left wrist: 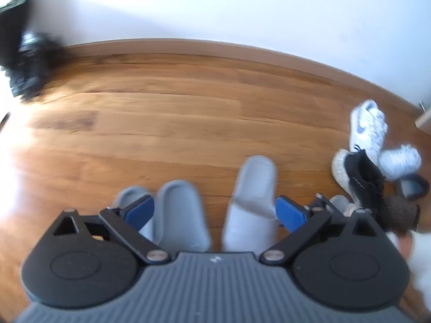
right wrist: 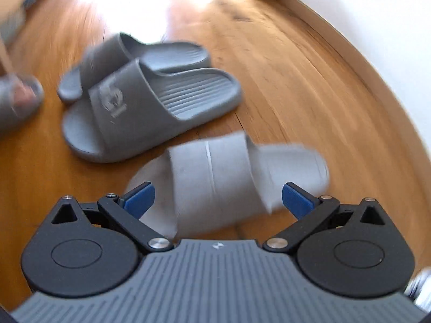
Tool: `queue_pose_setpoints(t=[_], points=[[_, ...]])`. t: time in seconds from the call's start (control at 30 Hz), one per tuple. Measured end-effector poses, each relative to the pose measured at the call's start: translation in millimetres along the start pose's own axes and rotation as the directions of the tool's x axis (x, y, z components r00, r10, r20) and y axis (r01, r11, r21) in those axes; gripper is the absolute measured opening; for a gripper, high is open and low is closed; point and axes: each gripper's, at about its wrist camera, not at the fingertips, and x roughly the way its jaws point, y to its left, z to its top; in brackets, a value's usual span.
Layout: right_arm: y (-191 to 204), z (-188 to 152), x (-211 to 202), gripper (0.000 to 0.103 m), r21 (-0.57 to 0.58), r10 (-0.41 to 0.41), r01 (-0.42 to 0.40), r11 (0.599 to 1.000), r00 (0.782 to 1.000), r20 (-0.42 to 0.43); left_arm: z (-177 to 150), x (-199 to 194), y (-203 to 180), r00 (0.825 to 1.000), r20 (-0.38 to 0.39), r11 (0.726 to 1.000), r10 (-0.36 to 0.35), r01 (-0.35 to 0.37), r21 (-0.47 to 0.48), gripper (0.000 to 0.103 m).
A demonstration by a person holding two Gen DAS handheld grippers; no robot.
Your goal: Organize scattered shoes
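Note:
In the left wrist view my left gripper [left wrist: 215, 212] is open and held above the wooden floor. Under it lie a dark grey slide [left wrist: 183, 215] and a light grey slide [left wrist: 253, 202], side by side, neither touched by the blue pads [left wrist: 140, 212]. In the right wrist view my right gripper [right wrist: 218, 199] is open over the light grey slide [right wrist: 229, 172], which lies across the gap between its pads [right wrist: 296, 199]. They do not press on it. Beyond it a pair of dark grey slides [right wrist: 150, 113] lies together on the floor.
Two white sneakers [left wrist: 369, 129] and a black sneaker with a white sole [left wrist: 358, 177] lie jumbled at the right. A blurred black object [left wrist: 24, 53] stands against the white wall [left wrist: 215, 5]. A person's foot in a grey slide [right wrist: 18, 99] is at the left edge.

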Motion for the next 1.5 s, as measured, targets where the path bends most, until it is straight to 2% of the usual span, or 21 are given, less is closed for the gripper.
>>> queue_pose_setpoints(t=[0.03,0.07,0.13,0.2,0.33,0.4,0.47,0.57,0.7,0.77,0.83,0.9,1.0,1.07,1.1,1.23,1.3,1.33,1.37,1.43,1.5], points=[[9.3,2.3,12.0,0.098,-0.077,-0.023,0.021,0.997,0.999,-0.026,-5.7,-3.2,15.9,1.0,-0.006,1.0,-0.005,0.005,-0.024,0.098],[17.8,4.3,22.7,0.085,-0.147,-0.046,0.039,0.988,0.998,-0.049,-11.9,-1.7,22.4,1.0,-0.013,0.999,-0.01,0.01,-0.041,0.098],[34.8,0.4,24.1,0.081,-0.278,-0.113,0.108,0.954,0.994,-0.002,-22.3,2.4,32.9,0.999,-0.043,0.998,-0.013,0.01,-0.066,0.098],[41.7,0.2,12.6,0.079,-0.317,-0.042,0.045,0.947,0.999,0.016,-28.0,10.2,39.7,0.996,-0.087,0.996,0.016,-0.024,-0.089,0.098],[68.0,-0.5,-8.3,0.08,-0.372,0.077,-0.055,0.926,0.996,0.045,-40.2,21.5,46.6,0.991,-0.131,0.996,0.002,-0.014,-0.087,0.098],[77.9,2.3,-7.4,0.082,-0.36,0.07,-0.048,0.932,0.996,0.048,-39.7,28.7,32.7,0.99,-0.138,0.998,-0.004,-0.005,-0.062,0.098],[85.8,9.3,-4.0,0.083,-0.282,0.026,-0.01,0.959,0.998,0.053,-36.0,42.4,-1.6,0.991,-0.133,1.0,-0.002,-0.002,-0.03,0.098],[82.9,11.1,-16.4,0.103,-0.196,0.015,0.007,0.981,0.994,0.11,-45.8,38.8,-23.1,0.992,-0.123,0.999,-0.014,0.017,0.027,0.098],[50.8,-10.8,-80.0,0.102,0.015,0.105,-0.111,0.994,0.969,0.221,-58.6,34.4,-46.9,0.995,-0.097,0.99,-0.034,0.046,0.131,0.098],[33.5,-30.5,-109.4,0.102,0.122,0.089,-0.124,0.985,0.962,0.26,-66.3,38.8,-65.0,0.995,-0.087,0.975,-0.038,0.056,0.217,0.098],[12.1,-63.2,-132.5,0.102,0.284,-0.006,-0.068,0.957,0.968,0.25,-72.7,48.7,-83.2,0.996,-0.086,0.956,-0.034,0.058,0.288,0.098],[-6.3,-96.7,-147.3,0.102,0.437,-0.113,0.015,0.899,0.974,0.199,-79.3,61.3,-107.2,0.996,-0.085,0.925,-0.041,0.07,0.372,0.098],[-25.3,-139.4,-157.7,0.102,0.598,-0.184,0.078,0.797,0.976,0.118,-90.1,88.0,-158.7,0.993,-0.09,0.836,-0.082,0.118,0.536,0.098],[-38.5,-181.4,-168.9,0.102,0.712,-0.201,0.105,0.694,0.978,0.051,-97.4,119.7,-207.2,0.984,-0.108,0.726,-0.142,0.178,0.664,0.098],[-39.2,-190.1,-171.8,0.102,0.729,-0.207,0.114,0.675,0.978,0.039,-98.8,132.8,-223.9,0.978,-0.119,0.684,-0.169,0.203,0.7,0.098],[-40.0,-212.1,-175.3,0.102,0.759,-0.212,0.125,0.639,0.977,0.018,-98.1,186.0,-270.0,0.964,-0.171,0.632,-0.202,0.261,0.729,0.098],[-37.0,-215.8,-176.3,0.102,0.742,-0.199,0.113,0.661,0.98,0.028,-96.1,214.8,-285.6,0.959,-0.215,0.648,-0.183,0.282,0.707,0.097],[-36.0,-216.9,-176.1,0.102,0.731,-0.198,0.118,0.672,0.98,0.023,-94.4,231.2,-289.4,0.953,-0.246,0.669,-0.179,0.301,0.679,0.094],[-35.1,-218.0,-175.7,0.102,0.72,-0.197,0.124,0.682,0.98,0.019,-92.5,247.9,-288.6,0.936,-0.294,0.702,-0.195,0.342,0.625,0.082],[-34.2,-220.4,-172.2,0.102,0.707,-0.205,0.143,0.693,0.979,0.003,-88.6,262.1,-281.2,0.913,-0.328,0.757,-0.243,0.39,0.524,0.077],[-40.0,-227.0,-161.5,0.101,0.706,-0.216,0.179,0.685,0.976,-0.038,-88.9,261.3,-275.8,0.921,-0.294,0.783,-0.254,0.375,0.496,0.06]])
